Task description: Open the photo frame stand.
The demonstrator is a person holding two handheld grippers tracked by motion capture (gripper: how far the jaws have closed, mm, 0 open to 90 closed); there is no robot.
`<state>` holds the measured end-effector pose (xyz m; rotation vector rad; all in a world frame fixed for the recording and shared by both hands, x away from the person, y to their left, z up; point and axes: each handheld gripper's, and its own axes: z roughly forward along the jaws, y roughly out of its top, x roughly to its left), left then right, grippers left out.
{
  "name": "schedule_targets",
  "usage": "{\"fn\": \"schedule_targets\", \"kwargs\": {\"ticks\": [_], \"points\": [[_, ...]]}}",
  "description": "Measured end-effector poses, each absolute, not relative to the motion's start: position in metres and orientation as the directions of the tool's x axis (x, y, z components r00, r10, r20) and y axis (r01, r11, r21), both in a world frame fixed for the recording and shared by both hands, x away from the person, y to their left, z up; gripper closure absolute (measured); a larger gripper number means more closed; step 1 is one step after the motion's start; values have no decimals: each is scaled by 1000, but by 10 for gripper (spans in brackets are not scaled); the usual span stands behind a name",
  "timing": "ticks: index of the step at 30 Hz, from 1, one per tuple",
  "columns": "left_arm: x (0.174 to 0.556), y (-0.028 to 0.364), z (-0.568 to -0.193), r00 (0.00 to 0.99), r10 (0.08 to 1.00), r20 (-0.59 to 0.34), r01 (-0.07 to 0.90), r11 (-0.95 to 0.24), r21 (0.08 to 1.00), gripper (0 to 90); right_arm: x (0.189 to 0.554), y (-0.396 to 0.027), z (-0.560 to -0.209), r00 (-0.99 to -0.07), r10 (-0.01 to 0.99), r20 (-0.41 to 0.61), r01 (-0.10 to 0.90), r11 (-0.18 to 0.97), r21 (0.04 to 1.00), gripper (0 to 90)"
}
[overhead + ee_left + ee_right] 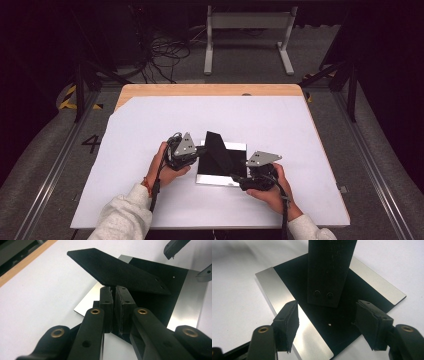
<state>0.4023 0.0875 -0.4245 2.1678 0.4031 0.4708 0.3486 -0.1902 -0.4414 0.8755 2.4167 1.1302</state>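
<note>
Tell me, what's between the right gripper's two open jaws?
Nothing is pinched. In the right gripper view, the right gripper stands open over the silver plate's black middle, below the raised black flap.

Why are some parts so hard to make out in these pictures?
High view: dark surroundings swallow the floor, and the black strip merges with the black plate. Left gripper view: the near jaws are soft, and the plate's steel edge glares. Right gripper view: the far sheet blurs.

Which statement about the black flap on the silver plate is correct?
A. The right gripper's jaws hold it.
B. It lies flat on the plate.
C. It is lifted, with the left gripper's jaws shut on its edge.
C: the black flap rises off the silver plate, its edge pinched by the left gripper; the right gripper is open, its jaws clear of it.
</note>
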Motion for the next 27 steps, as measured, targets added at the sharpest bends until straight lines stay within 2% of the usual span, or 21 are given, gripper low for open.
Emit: {"fn": "schedule_targets", "kwargs": {"ticks": [18, 27], "points": [[389, 80, -421, 888, 402, 224, 69, -597, 799, 823, 348, -187, -439, -765, 643, -43, 372, 495, 785, 348], [394, 81, -426, 893, 402, 201, 103, -619, 778, 808, 348, -187, -438, -771, 636, -45, 367, 500, 785, 340]]}}
